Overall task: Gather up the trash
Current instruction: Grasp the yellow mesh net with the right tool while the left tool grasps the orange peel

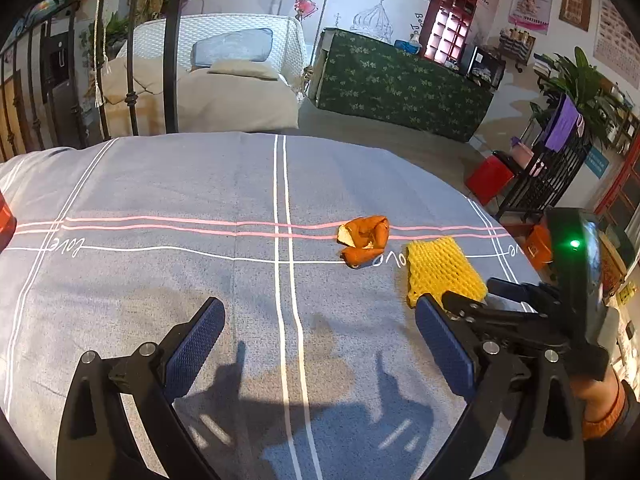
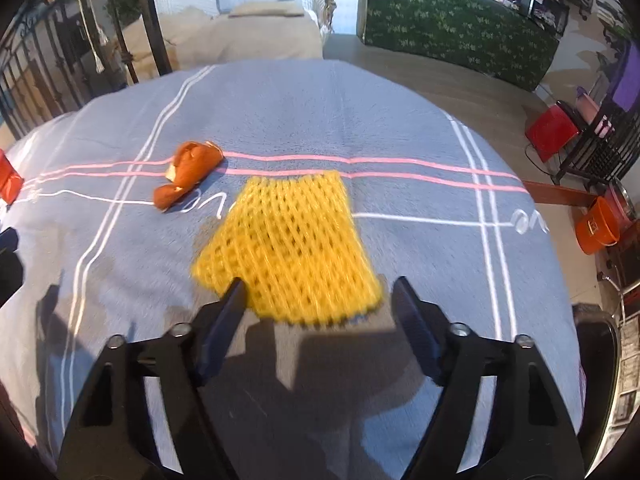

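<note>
A yellow foam fruit net (image 2: 288, 248) lies flat on the grey-blue striped tablecloth (image 2: 320, 112). My right gripper (image 2: 319, 284) hovers open at the net's near edge, which sits between the fingers; the pads are not pressing on it. A curled piece of orange peel (image 2: 188, 174) lies to the left of the net. In the left wrist view, the peel (image 1: 364, 240) and the net (image 1: 440, 268) lie ahead to the right, with the right gripper (image 1: 472, 292) at the net. My left gripper (image 1: 320, 308) is open over bare cloth, holding nothing.
A red object (image 1: 6, 220) sits at the cloth's left edge. Beyond the table's right edge, an orange bucket (image 2: 596, 228) and a red box (image 2: 552, 130) stand on the floor. A green-covered counter (image 1: 400, 84) and a black railing (image 1: 24, 92) are behind.
</note>
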`<state>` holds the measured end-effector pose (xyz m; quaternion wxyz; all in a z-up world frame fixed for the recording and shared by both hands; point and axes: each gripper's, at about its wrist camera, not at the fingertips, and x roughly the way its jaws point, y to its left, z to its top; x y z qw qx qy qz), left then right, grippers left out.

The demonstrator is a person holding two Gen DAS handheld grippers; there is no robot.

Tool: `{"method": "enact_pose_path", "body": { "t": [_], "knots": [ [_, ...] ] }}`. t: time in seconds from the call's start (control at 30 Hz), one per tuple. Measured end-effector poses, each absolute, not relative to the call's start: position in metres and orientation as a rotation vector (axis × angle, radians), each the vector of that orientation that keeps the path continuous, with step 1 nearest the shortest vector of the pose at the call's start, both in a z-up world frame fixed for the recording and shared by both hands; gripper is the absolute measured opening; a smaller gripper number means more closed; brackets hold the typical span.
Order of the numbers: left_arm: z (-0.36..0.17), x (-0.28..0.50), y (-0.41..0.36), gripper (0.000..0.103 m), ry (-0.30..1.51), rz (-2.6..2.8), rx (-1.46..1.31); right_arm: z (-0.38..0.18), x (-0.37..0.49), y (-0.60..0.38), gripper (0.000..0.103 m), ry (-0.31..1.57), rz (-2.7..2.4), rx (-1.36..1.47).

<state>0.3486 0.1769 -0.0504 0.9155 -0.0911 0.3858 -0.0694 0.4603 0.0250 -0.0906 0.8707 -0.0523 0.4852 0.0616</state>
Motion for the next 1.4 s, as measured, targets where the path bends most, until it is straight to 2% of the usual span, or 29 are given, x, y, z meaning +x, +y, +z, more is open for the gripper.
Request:
{"method": "enact_pose_path", "body": {
  "t": [0.17,0.23,0.33,0.47,1.03,1.27,1.4],
  "knots": [
    [-0.056,0.356,0.183,0.094,0.808,-0.148,-0.207,-0.098,0.468,0.032,0.058,1.029,0.124,-0.112],
    [-0.059,0.358,0.184,0.094,0.814,-0.152,-0.214,-0.097,0.466,0.034,0.034,1.021,0.136,-0.127],
    [-0.060,0.362,0.181,0.094,0.823,-0.160,-0.215,-0.094,0.461,0.041,0.022,1.003,0.148,-0.166],
    [-0.059,0.364,0.176,0.094,0.821,-0.171,-0.197,-0.086,0.454,0.039,0.019,0.975,0.162,-0.159],
    [-0.066,0.409,0.137,0.094,0.847,-0.247,-0.146,-0.043,0.400,-0.022,0.019,0.919,0.111,0.006],
    [-0.082,0.436,0.116,0.081,0.907,-0.228,-0.078,-0.046,0.388,-0.036,0.019,0.929,0.085,0.040],
    [-0.089,0.448,0.109,0.078,0.939,-0.224,-0.061,-0.048,0.385,-0.038,0.019,0.941,0.076,0.049]
  ]
}}
